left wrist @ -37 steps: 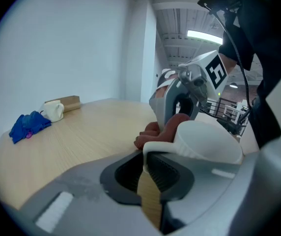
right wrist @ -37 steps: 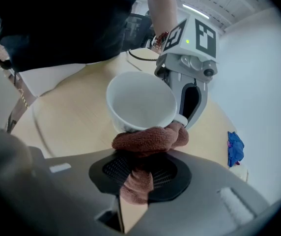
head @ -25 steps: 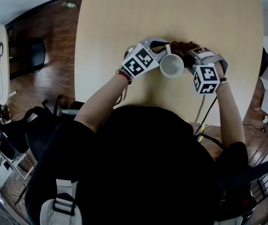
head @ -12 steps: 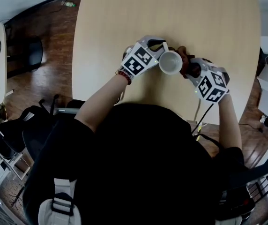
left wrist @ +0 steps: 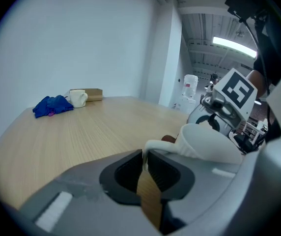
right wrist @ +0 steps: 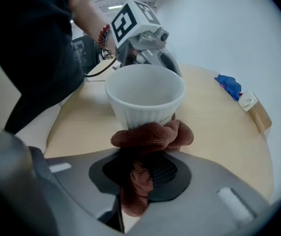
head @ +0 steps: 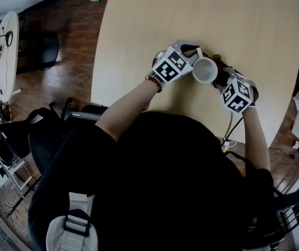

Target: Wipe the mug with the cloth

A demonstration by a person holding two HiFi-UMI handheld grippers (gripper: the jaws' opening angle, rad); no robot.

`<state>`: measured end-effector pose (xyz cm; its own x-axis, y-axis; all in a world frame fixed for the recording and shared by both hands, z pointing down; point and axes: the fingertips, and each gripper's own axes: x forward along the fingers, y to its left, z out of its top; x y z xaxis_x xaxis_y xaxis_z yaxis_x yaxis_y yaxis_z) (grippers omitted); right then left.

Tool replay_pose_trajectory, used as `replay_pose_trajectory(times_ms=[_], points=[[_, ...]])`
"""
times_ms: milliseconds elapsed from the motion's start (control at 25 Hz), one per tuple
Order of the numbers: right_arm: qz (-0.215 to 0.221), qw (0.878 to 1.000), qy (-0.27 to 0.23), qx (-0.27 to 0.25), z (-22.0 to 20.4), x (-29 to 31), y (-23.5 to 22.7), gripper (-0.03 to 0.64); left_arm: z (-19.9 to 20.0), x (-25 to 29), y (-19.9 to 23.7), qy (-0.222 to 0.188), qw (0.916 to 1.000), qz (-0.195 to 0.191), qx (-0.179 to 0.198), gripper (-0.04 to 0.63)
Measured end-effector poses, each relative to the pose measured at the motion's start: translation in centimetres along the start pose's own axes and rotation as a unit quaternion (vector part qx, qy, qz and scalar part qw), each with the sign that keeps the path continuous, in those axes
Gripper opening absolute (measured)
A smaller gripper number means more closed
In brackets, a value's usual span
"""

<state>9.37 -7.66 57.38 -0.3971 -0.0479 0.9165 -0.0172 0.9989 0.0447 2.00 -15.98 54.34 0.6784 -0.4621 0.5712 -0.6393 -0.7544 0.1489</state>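
Clamping mug (head: 205,70) handle (left wrist: 153,144) in left gripper (left wrist: 145,163) jaws, cloth (right wrist: 153,134) in right gripper (right wrist: 140,173) jaws. Pressing cloth on outer wall; seemingly midway through wiping.

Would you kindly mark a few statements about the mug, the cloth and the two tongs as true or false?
1. The left tongs are shut on the handle of the white mug. True.
2. The right tongs are open and empty. False: they are shut on a brown cloth.
3. The brown cloth touches the mug's outer wall. True.
4. The mug holds coffee. False: its inside is bare and white.
5. A blue cloth lies at the far end of the table. True.
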Motion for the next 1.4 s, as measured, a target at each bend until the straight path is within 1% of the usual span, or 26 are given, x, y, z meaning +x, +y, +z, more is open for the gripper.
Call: replay_pose_trajectory(times_ms=[120,240,360,440,520,640,720,840,960,1120,1280,1400], points=[[0.004,0.998,-0.031,0.049,0.5,-0.6,-0.1,0.087,-0.5,-0.3,0.3,0.013,0.9998,0.013,0.01,0.036],[0.001,0.991,-0.082,0.102,1.5,-2.4,-0.1,0.087,-0.9,-0.8,0.5,0.03,0.999,0.025,0.023,0.031],[-0.012,0.986,-0.114,0.124,2.5,-4.3,0.1,0.087,-1.3,-1.3,0.8,0.041,0.9983,0.034,0.022,0.032],[-0.022,0.983,-0.122,0.133,2.9,-5.0,0.4,0.087,-1.6,-1.6,0.8,0.046,0.9979,0.042,0.018,0.032],[-0.032,0.98,-0.12,0.156,3.0,-5.4,0.7,0.087,-2.0,-2.1,0.7,0.052,0.9976,0.045,0.013,0.031],[-0.057,0.974,-0.1,0.195,3.0,-5.6,1.1,0.087,-2.6,-3.0,0.2,0.062,0.9968,0.047,0.017,0.031],[-0.067,0.973,-0.087,0.203,3.0,-5.2,1.5,0.086,-3.2,-3.8,-0.1,0.068,0.9963,0.047,0.025,0.032],[-0.072,0.97,-0.092,0.212,3.4,-4.4,1.8,0.086,-4.2,-5.3,-0.6,0.077,0.9952,0.046,0.04,0.036],[-0.077,0.969,-0.091,0.215,3.4,-3.2,1.8,0.084,-5.4,-6.4,-1.0,0.082,0.9943,0.045,0.051,0.04],[-0.066,0.972,-0.063,0.215,3.9,-0.7,2.6,0.084,-7.0,-8.5,-1.5,0.095,0.9924,0.042,0.067,0.046],[-0.056,0.978,-0.033,0.196,2.3,0.7,2.0,0.084,-7.3,-7.9,-2.5,0.106,0.9908,0.053,0.065,0.049],[-0.05,0.979,-0.026,0.195,3.3,1.4,2.7,0.083,-8.3,-9.3,-2.9,0.11,0.9902,0.06,0.062,0.049]])
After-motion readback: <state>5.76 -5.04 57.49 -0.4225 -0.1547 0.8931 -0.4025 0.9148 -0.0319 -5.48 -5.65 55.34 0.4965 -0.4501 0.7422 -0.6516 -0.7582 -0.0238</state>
